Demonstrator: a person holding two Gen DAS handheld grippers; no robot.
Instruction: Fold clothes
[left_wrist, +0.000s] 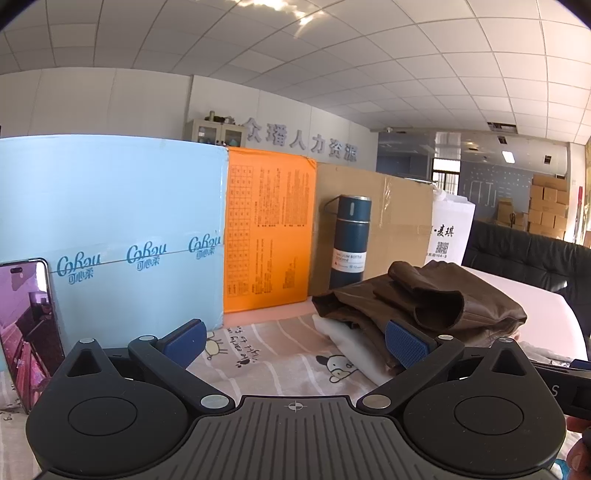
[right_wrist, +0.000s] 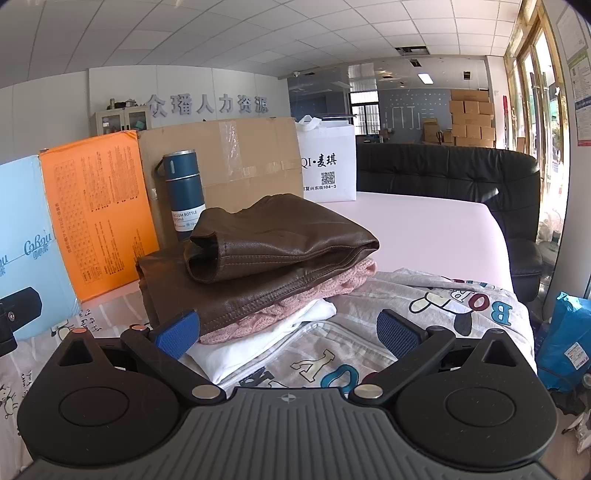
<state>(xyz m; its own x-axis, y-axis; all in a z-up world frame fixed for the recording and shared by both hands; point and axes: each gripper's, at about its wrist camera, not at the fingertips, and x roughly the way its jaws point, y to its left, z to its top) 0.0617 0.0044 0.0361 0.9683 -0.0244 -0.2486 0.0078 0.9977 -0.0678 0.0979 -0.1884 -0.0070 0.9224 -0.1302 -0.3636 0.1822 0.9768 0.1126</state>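
Flanking folded brown jacket (right_wrist: 280, 251), both grippers' fingers (right_wrist: 177, 334) spread wide.

Jacket (right_wrist: 280, 240) atop clothes stack (right_wrist: 266, 317), bottle (right_wrist: 183, 195) behind, boxes (right_wrist: 221, 155) further back.

Left of the folded clothes pile (right_wrist: 266, 266) the sheet lies bare; behind it the bottle (right_wrist: 183, 195) and boxes (right_wrist: 221, 155) block passage.

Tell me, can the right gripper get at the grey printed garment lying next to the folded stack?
Probably yes: the right gripper is open, and the grey printed garment lies spread directly ahead with nothing on it; the folded stack sits to its left.
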